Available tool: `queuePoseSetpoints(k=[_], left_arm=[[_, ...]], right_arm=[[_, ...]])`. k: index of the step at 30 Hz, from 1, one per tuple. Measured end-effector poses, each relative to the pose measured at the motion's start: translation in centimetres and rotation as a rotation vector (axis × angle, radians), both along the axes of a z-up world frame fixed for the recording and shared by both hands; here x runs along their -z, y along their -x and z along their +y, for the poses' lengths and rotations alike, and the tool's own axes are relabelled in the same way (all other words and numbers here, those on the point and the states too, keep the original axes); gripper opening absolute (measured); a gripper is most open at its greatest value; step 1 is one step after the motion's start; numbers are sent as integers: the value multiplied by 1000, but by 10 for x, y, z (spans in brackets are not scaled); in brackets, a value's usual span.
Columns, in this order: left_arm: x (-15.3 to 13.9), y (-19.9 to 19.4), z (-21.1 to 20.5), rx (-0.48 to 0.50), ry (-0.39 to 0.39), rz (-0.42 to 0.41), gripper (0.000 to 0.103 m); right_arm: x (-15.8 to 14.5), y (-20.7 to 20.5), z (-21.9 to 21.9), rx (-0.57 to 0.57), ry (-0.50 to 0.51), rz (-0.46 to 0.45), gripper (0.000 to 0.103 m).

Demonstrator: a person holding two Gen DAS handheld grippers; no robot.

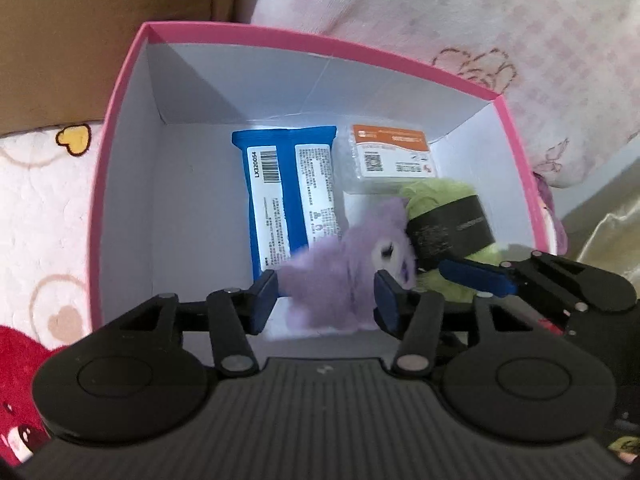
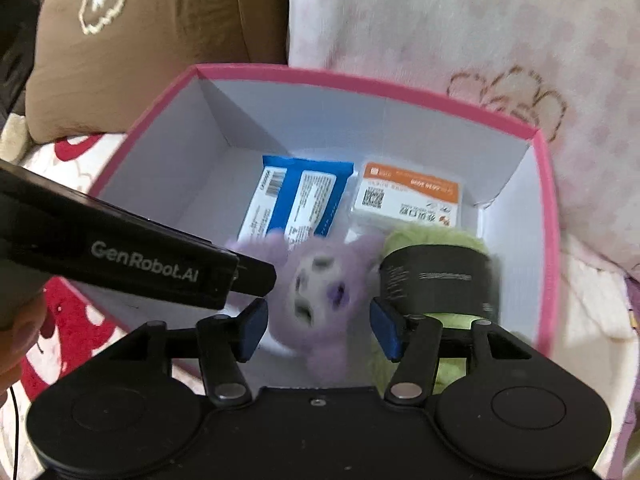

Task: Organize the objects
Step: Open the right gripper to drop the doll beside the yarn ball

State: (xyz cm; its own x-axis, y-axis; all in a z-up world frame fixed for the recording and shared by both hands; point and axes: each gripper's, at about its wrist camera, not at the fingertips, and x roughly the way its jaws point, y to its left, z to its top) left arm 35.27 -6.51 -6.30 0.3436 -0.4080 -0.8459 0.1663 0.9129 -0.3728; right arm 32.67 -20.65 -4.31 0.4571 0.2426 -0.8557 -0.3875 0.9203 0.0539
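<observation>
**While letting go of the purple plush toy (image 1: 340,280), hold steady over the pink box (image 1: 320,46)**

Keep the left tool (image 1: 326,300) as it stands: jaws partway apart, pads off the fur, toy loose between them. Treat the right tool (image 2: 318,328) the same: spread partway, gripping nothing, toy blurred between its fingers.

Judge the toy as inside the box, near the front wall, overlapping the blue wipes pack (image 1: 280,200) and just beside the green plush with the black paper band (image 1: 448,232). Cannot tell whether at rest on the box floor or in mid-drop.

Spread no wider than needed, lest a finger knock the green plush or the box wall. Lift both tools straight up, minding how close together they hang. Leave the orange-labelled clear pack (image 1: 390,156) at the back undisturbed. Watch for fur snagging on a pad.
</observation>
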Motion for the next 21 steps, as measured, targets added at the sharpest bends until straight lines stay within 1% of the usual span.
queuePoseSetpoints(k=[1,5,9,14,21], left_arm=[[-2,2,2,-4,2,2,57],[-17,16,9,-9,-1,-9,58],[-37,34,23,-9,15,-24,58],[-64,60,38,-5,18,-54,59],[-103,106,51,55,-33,-95,61]], right_arm=[[-5,5,-1,-9,-9,-9,61],[-23,23,-5,-17,-30,-40,61],[-44,49,-7,-34,-52,-83,61],[-70,83,-8,-61,-62,-122,61],[-101,140,-4,-113,-65,-199,61]])
